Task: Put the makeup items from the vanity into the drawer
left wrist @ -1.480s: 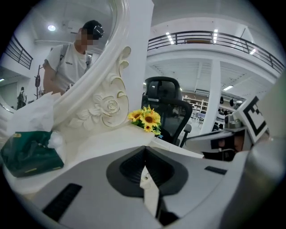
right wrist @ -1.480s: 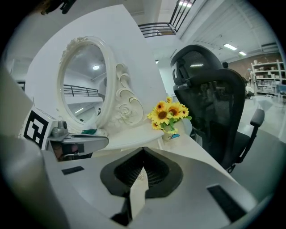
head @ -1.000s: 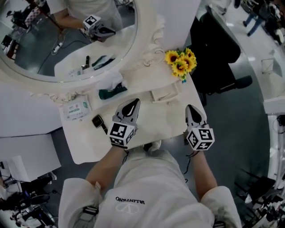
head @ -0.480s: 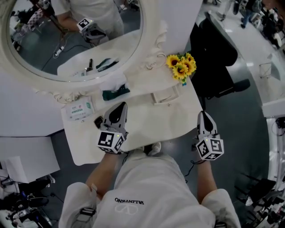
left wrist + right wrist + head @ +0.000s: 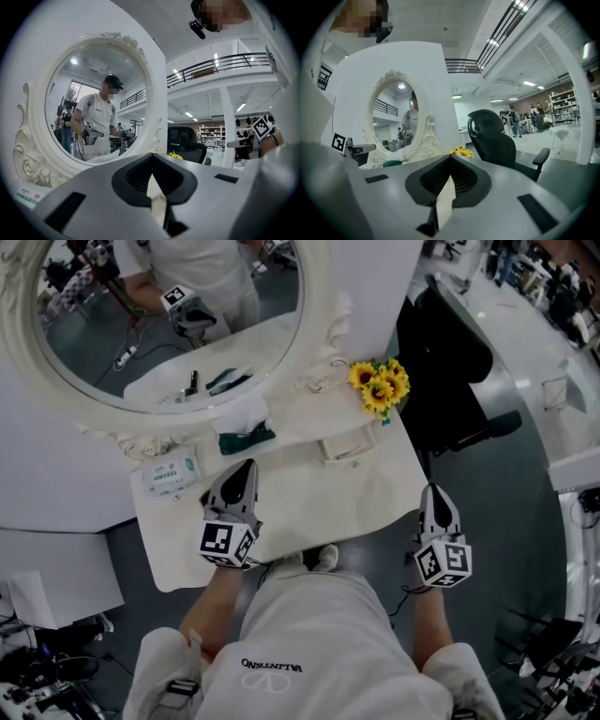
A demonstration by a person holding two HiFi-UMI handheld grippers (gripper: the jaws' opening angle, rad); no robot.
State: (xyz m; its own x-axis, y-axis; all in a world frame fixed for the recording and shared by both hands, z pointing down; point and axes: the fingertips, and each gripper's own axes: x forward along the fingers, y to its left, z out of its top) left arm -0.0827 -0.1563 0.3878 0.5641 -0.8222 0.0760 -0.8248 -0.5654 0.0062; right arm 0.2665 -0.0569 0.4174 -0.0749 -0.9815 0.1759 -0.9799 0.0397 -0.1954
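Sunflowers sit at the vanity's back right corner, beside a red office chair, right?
Not red: the office chair is black, as the head view shows. The sunflowers do sit at the vanity top's back right corner, beside it.

Head view is dim and grey — the table (image 5: 309, 502) below the mirror (image 5: 141, 343) shows only soft shadows. Gripper views are brighter, lit by ceiling strips (image 5: 493, 42), fisheye-warped, black-cornered.

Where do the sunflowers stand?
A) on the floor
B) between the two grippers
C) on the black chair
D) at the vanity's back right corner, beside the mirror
D: the sunflowers stand at the back right corner of the vanity, by the mirror frame.
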